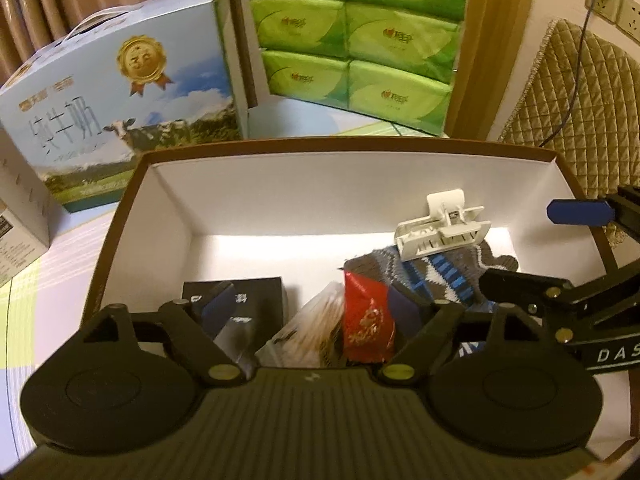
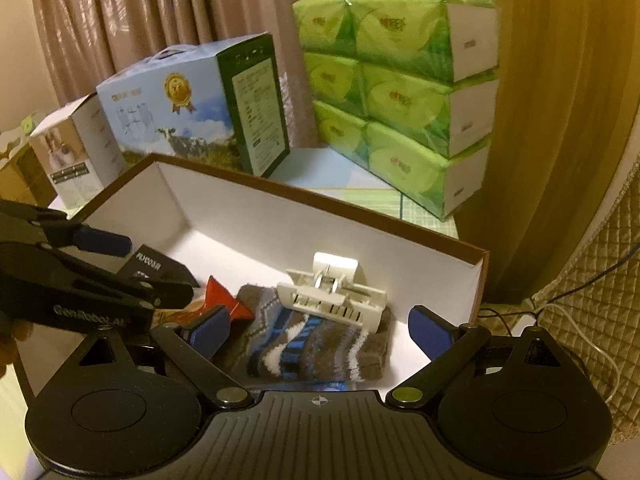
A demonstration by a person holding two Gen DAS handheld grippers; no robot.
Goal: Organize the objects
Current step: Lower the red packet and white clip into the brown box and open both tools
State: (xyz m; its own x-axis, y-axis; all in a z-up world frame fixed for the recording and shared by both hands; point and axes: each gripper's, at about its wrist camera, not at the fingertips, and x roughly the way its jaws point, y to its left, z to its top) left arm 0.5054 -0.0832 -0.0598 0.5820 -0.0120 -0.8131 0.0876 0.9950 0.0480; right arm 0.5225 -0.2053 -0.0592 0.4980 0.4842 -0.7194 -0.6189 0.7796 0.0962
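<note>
**Both grippers over the open box**

Left gripper (image 1: 320,312) low inside the box (image 1: 348,148), jaws apart around a red packet (image 1: 366,316) and clear bag (image 1: 308,328). Right gripper (image 2: 320,332) spread wide above the striped sock (image 2: 320,344), clip (image 2: 334,296) resting on it. Bare white floor along the far wall.

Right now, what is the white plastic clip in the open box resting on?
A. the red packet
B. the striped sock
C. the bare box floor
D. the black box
B: the white plastic clip lies on top of the striped sock, at its far end, apart from the red packet and black box.
</note>
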